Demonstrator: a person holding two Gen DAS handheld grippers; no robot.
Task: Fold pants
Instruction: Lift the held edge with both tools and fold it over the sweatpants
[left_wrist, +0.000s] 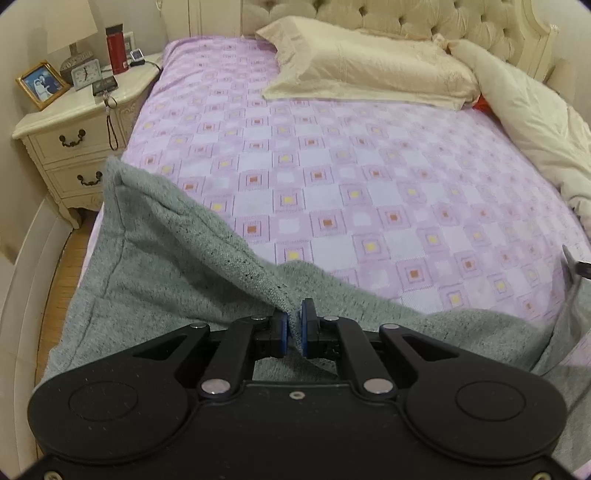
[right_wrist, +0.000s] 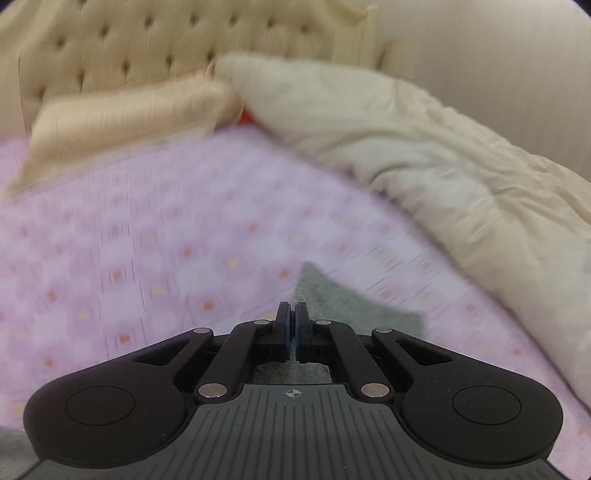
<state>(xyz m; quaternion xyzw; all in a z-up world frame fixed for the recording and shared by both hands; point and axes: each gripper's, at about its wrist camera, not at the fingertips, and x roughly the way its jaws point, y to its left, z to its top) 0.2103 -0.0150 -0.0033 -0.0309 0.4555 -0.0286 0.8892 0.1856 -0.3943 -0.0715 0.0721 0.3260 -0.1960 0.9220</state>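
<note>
Both sets of jaws are closed on cloth. On the left gripper (left_wrist: 294, 325) the blue pads are drawn nearly together with a ridge of the grey pants (left_wrist: 155, 258) pinched between them; on the right gripper (right_wrist: 291, 325) the pads are pressed almost flat together, and a corner of the same grey fabric (right_wrist: 347, 302) is seen rising just beyond them. The right wrist view is smeared, so how much cloth is caught there can only be judged as probably a thin edge.

The pants are spread along the near edge of the bed (left_wrist: 332, 166), on the lilac checked cover, with their long axis running across the left view from the side of the nightstand (left_wrist: 74, 122) toward the right. From the left jaws a taut fold is carried up and to the left to a raised corner, and the rest of the garment is draped below and to either side. The pillows (left_wrist: 369, 70) and the open cover lie ahead of both grippers, so a fold would likely be carried forward, away from the near edge. Neither hand is clearly nearer to the cloth, since it is held by both.
</note>
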